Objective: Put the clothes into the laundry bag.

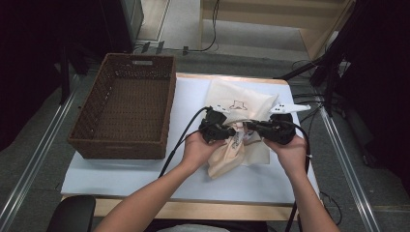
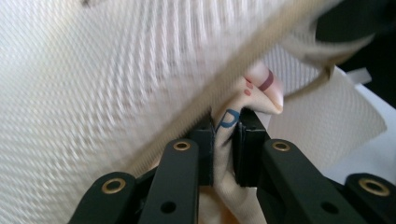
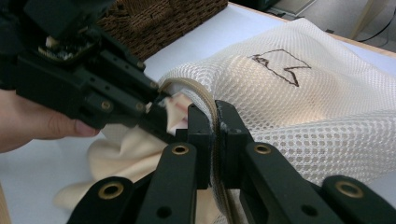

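Both handheld two-jaw grippers are working at the middle of the white-covered table (image 1: 121,176), nearest the person. In the left gripper view, the left gripper (image 2: 223,140) is clenching a fold of the cream printed cloth garment (image 2: 233,126), its black pads pressing on the fabric beside a blue mark. In the right gripper view, the right gripper (image 3: 215,135) is pinching the tan-edged rim of the white mesh laundry bag (image 3: 299,107), jaws closed tight on the trim. Judging from this, the right one is holding the bag's mouth steady so that the left one can be working the garment through the opening; which way the garment is travelling I cannot tell.

From the high view, the garment (image 1: 227,157) is hanging out of the bag (image 1: 241,101) toward the person, its long axis running from the bag's mouth down toward the near table edge, loose end pointing nearward. The bag is lying flat beyond the grippers, its closed end pointing away, its outlined drawing facing up.

Farther left, the brown woven wicker basket (image 1: 92,121) is sitting on the table, well apart from the bag.
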`<state>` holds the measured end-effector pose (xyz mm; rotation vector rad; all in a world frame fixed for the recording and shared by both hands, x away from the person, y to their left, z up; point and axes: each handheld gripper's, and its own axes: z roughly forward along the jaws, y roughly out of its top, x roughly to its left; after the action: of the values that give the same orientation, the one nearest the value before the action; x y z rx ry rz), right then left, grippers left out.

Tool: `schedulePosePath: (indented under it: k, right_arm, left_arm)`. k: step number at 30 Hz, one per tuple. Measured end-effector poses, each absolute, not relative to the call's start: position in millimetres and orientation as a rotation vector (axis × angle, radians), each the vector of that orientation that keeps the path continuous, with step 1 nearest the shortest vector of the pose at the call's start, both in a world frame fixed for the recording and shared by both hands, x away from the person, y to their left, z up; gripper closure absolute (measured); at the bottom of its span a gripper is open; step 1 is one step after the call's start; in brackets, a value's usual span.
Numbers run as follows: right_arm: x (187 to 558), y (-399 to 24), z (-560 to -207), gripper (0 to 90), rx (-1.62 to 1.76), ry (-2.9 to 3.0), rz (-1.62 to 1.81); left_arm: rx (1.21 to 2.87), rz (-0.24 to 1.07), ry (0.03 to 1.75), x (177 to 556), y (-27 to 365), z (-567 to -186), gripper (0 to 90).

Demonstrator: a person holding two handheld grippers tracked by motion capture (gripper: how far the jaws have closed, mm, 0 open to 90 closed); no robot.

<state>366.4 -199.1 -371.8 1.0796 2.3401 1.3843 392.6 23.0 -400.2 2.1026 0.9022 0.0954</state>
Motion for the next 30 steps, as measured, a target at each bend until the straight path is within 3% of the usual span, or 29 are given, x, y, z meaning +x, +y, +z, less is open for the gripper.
schedulePosePath:
  k: [6,30]
  right_arm:
    - [366.4,-198.9,-372.0,87.3,1.086,2.343,1.381]
    - [367.8,-192.6,-376.4,87.1,1.084,2.392,1.344]
  left_arm:
    - [2.098,0.141,0.925,399.7,20.3,-410.0,81.8]
    - [2.114,0.11,0.969,416.1,20.8,-451.1,81.2]
